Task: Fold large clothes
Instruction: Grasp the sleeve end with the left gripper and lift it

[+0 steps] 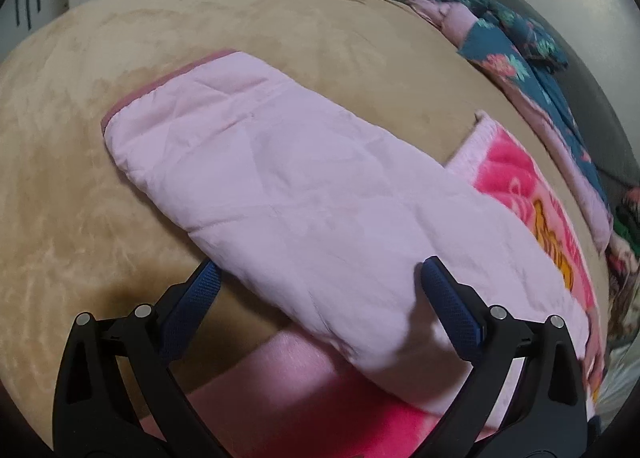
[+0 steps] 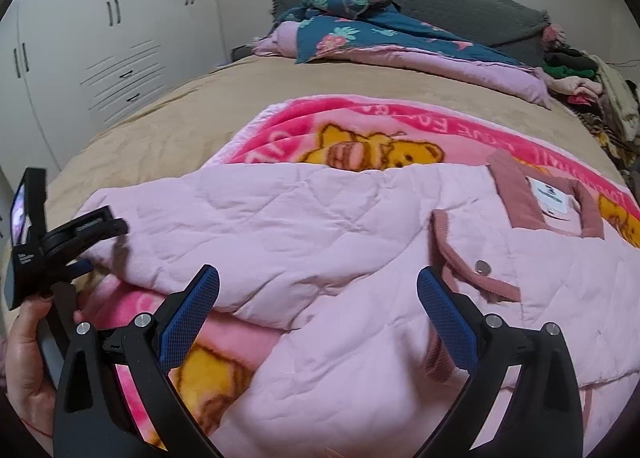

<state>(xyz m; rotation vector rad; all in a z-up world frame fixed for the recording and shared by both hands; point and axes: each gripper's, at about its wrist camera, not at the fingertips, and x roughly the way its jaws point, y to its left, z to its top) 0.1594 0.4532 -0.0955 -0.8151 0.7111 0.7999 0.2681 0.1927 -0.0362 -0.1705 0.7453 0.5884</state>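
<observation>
blanket (image 2: 352,118): inverted border lettering, possibly "LOVE FOREVER" | jacket neck label (image 2: 549,200): print unreadable

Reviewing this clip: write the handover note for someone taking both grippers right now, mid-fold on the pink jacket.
Left gripper: open, jaws straddling the sleeve, holding nothing.
Right gripper: open, low over the jacket front, holding nothing.
Pink quilted jacket lies on the cartoon blanket on the tan bedspread, collar to the right.
Done: one sleeve appears laid across the body.
Left: probably bring in the other side, then fold the length. Heaped clothes wait at the bed's far right.
</observation>
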